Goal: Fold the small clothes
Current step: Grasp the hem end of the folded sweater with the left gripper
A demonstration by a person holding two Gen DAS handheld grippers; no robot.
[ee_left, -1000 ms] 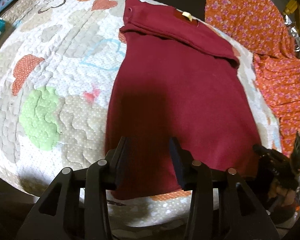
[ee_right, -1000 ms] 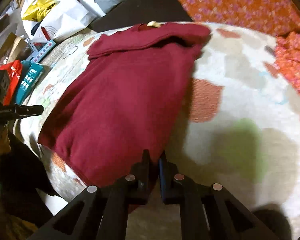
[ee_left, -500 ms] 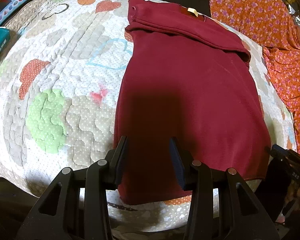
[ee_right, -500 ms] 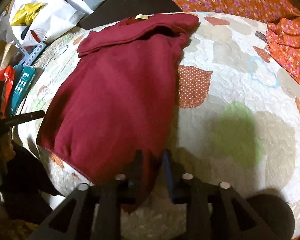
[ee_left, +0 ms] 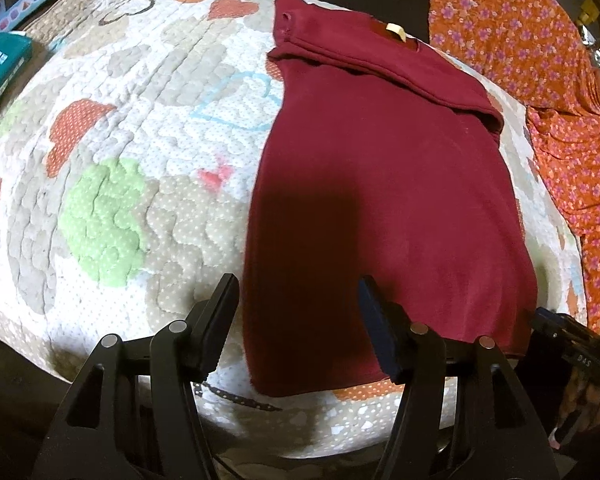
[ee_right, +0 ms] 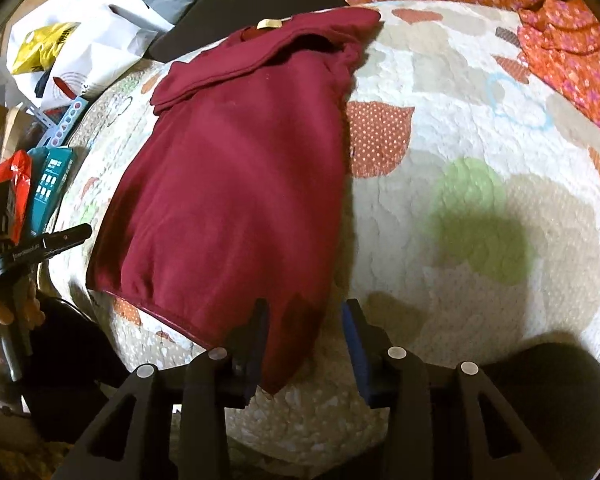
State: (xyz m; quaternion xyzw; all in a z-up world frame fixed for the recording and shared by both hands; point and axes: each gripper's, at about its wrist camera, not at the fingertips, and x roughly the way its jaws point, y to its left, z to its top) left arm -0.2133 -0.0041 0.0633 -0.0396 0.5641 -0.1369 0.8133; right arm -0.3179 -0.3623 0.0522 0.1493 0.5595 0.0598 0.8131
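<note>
I see the dark red shirt [ee_left: 384,184] lying flat on the quilt [ee_left: 112,152], and its sleeves are already folded in across the top, so it makes one long narrow panel. I judge the side folds are done; what is left, I think, is to fold the panel from the bottom edge up toward the collar, and after that perhaps one more fold.

My left tongs [ee_left: 298,322] hover over the near left corner of the shirt. The jaws are opening, and they stand apart on both sides of the cloth edge without pressing it. My right tongs [ee_right: 305,338] are at the near right corner. Their jaws are opening too; the corner of the shirt lies between them but the pads do not pinch it.

The shirt looks like soft, thick knit with a stitched hem and a small pale tag [ee_left: 395,32] at the neck. The quilt is puffy, with stitched bumps, tiny dots and patches in green, orange and beige. Beside it lies an orange flowered cloth [ee_left: 532,60], thin and wrinkled.
</note>
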